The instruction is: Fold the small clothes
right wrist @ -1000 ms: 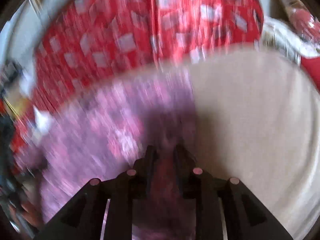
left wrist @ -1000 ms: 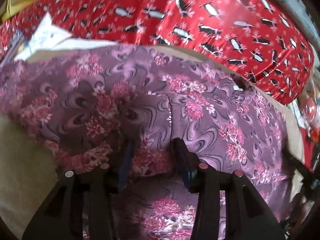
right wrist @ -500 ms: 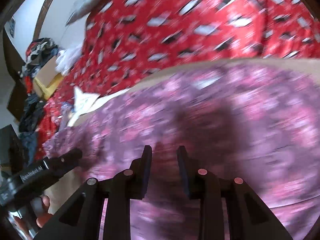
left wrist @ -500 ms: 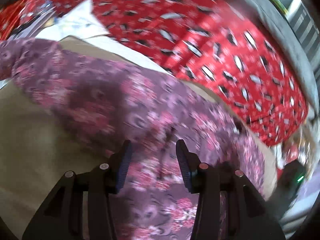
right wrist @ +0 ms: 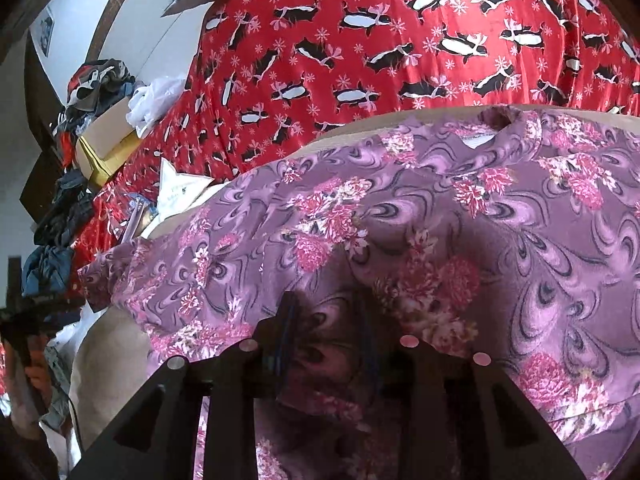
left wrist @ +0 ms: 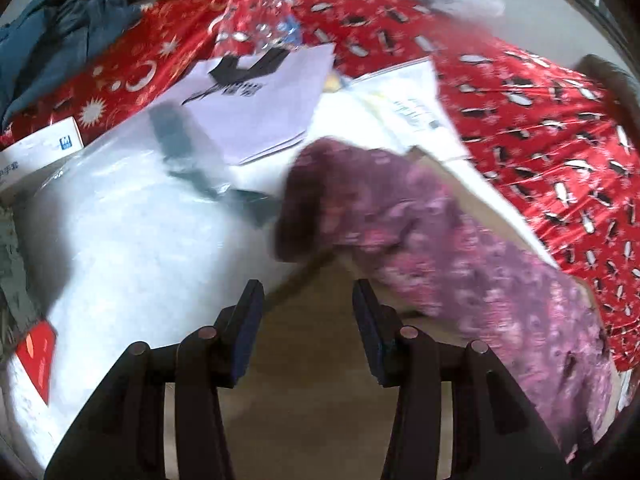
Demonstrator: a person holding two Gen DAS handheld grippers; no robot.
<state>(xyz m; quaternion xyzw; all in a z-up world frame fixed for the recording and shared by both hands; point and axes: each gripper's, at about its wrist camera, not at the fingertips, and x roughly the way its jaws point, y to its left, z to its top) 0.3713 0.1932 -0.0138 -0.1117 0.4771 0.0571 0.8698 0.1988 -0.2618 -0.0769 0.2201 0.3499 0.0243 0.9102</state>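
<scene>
A purple floral garment lies spread on a beige board. In the left wrist view only its left end shows, to the right of the fingers. My left gripper hangs open over bare board beside that end, with nothing between its fingers. My right gripper sits low on the middle of the garment. Its jaws are opening, and dark bunched cloth lies between and under the fingers, which no longer pinch it.
A red penguin-print blanket covers the bed behind the board. White papers, a clear plastic bag and a small white box lie left of the garment. Dark blue clothes pile at the far left. A person's hand shows at the edge.
My left gripper swung left, off the garment's middle to its left end, and no longer has cloth between its fingers. My right gripper moved onto the garment and its jaws widened.
</scene>
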